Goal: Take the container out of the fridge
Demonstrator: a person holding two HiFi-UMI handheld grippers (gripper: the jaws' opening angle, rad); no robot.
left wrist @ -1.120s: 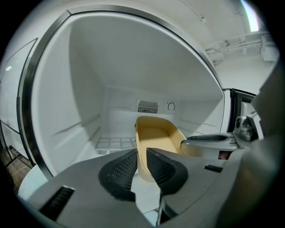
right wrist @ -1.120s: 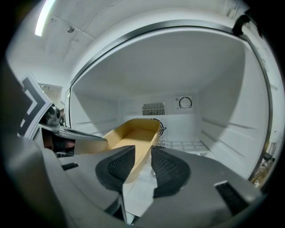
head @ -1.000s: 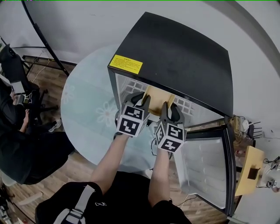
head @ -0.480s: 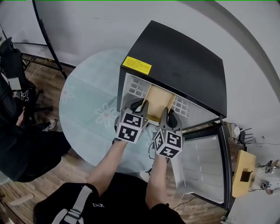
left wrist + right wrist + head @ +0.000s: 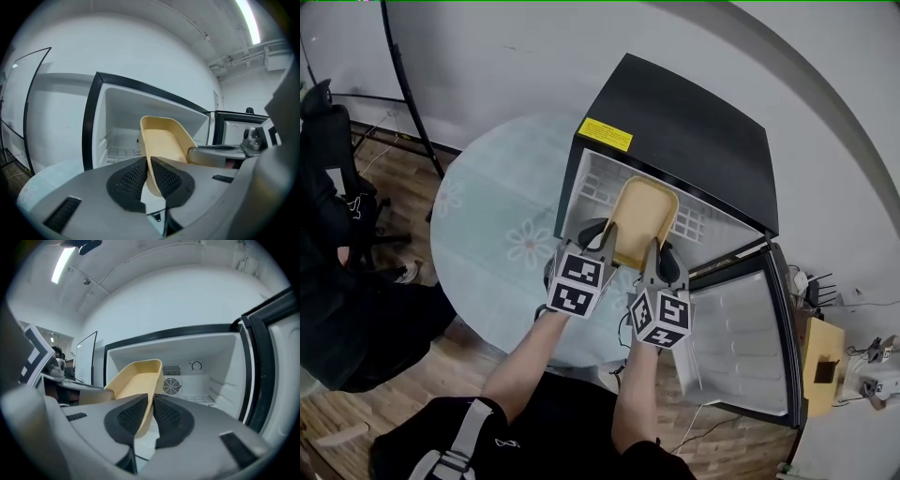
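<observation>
In the head view a shallow yellow container (image 5: 643, 211) sticks out of the open black fridge (image 5: 694, 131), its near end held by both grippers. My left gripper (image 5: 602, 240) is shut on the container's left rim. My right gripper (image 5: 659, 257) is shut on its right rim. In the left gripper view the pads of my left gripper (image 5: 149, 169) pinch the thin wall of the container (image 5: 164, 140). In the right gripper view my right gripper (image 5: 152, 409) clamps the container (image 5: 136, 377) the same way. The container looks empty and is tilted, far end up.
The fridge door (image 5: 741, 337) stands swung open to the right. A round glass table (image 5: 487, 234) lies left of the fridge. White wire shelves (image 5: 600, 183) line the fridge interior, with a fan grille (image 5: 171, 386) on its back wall. A person in dark clothes (image 5: 337, 281) sits at far left.
Both grippers have drawn back toward me with the container, so more of it shows outside the fridge opening. The view has shifted a little as well.
</observation>
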